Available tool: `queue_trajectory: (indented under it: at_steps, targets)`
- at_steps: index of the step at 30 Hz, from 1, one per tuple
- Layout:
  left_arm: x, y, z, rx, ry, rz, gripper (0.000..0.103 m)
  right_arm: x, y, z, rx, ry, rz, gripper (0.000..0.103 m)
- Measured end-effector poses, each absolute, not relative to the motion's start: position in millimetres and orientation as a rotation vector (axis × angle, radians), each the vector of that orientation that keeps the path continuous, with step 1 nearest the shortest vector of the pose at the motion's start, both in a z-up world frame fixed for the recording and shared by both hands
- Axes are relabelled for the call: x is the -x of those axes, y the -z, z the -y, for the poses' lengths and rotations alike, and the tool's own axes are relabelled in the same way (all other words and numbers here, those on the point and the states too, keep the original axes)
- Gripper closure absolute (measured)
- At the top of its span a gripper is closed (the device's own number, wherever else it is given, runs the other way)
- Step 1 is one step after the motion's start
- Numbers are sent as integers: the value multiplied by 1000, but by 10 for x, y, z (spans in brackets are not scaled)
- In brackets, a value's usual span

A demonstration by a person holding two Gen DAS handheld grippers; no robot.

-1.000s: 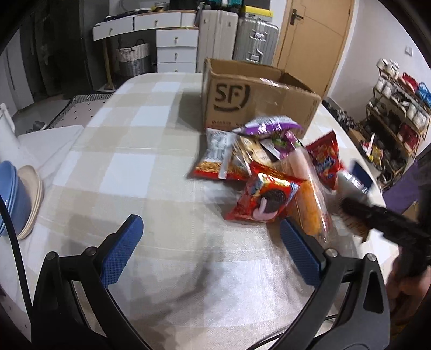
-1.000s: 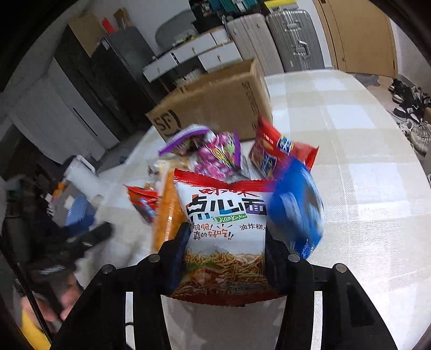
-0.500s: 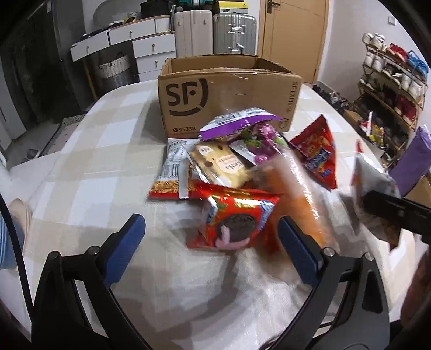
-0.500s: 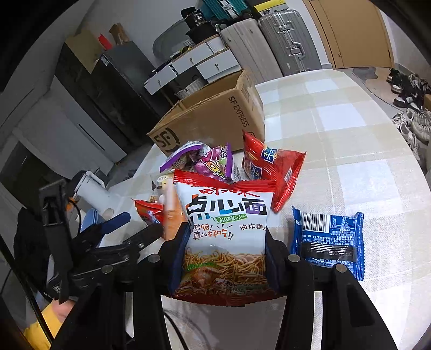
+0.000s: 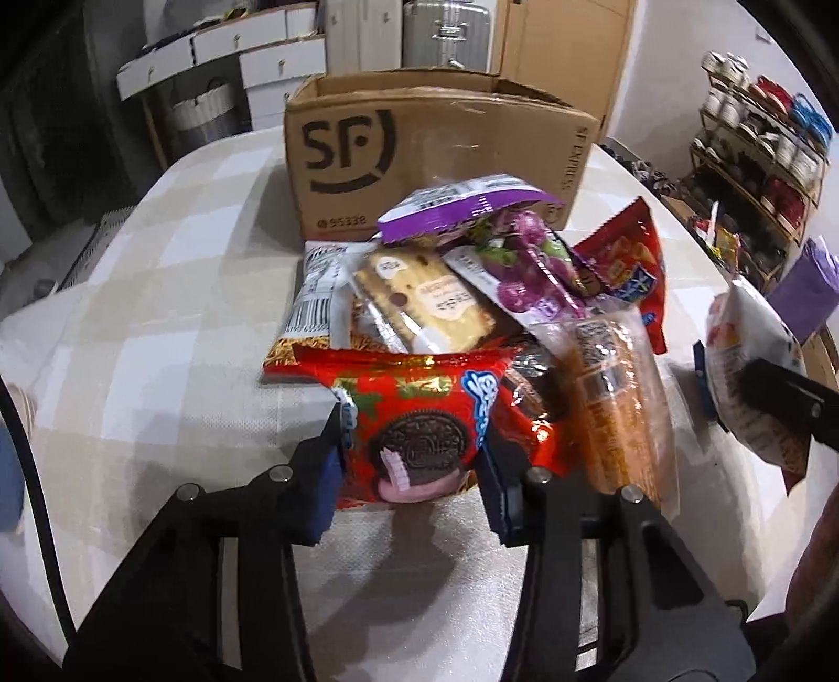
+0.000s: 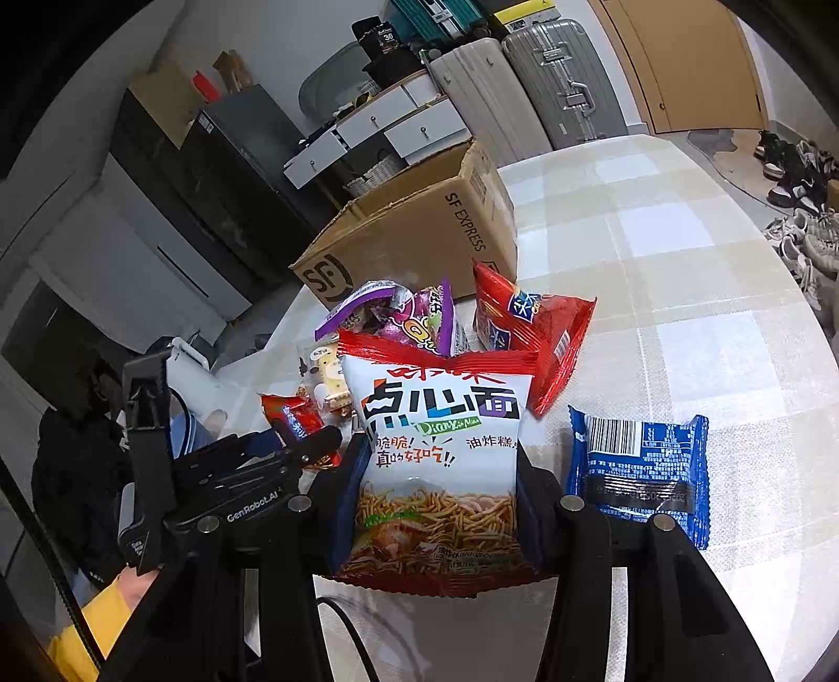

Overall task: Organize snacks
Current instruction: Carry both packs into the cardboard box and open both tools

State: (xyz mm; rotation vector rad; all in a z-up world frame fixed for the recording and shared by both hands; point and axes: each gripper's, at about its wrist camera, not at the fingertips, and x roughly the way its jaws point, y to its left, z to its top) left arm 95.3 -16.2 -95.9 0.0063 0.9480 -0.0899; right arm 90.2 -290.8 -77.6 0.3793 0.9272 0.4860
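Our left gripper (image 5: 414, 440) has closed in from open and now clamps the red cookie pack (image 5: 419, 425); our right gripper (image 6: 438, 498) still grips the noodle snack bag (image 6: 440, 451).

Dim indoor light, strong fisheye bending.
Black corners ring both views; soft shadows lie under the left gripper (image 5: 414, 446); edges smear.

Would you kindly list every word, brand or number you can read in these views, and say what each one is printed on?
"SF" and "95338": front of the brown cardboard box.
"SF EXPRESS": the box's side wall, right wrist view.
"点心面", "脆脆!真的好吃!!": white and red noodle snack bag held in the right gripper.
"GenRobot.AI": the black left gripper.
"36": dark box on the far shelf.
Other packet print and the barcodes are too small or blurred.
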Motion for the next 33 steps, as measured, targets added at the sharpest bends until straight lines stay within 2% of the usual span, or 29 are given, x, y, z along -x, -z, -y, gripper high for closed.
queue_trajectory:
  at_steps: [16, 23, 33]
  targets:
    - [-546, 614, -185, 89, 157, -892, 62, -761, 578, 2928, -417, -496, -845, 54]
    - [-306, 168, -251, 111, 204, -837, 62, -582, 84, 2850, -440, -556, -727, 54]
    - [-729, -611, -501, 189, 246, -775, 62, -954, -586, 2563, -411, -618, -684, 54]
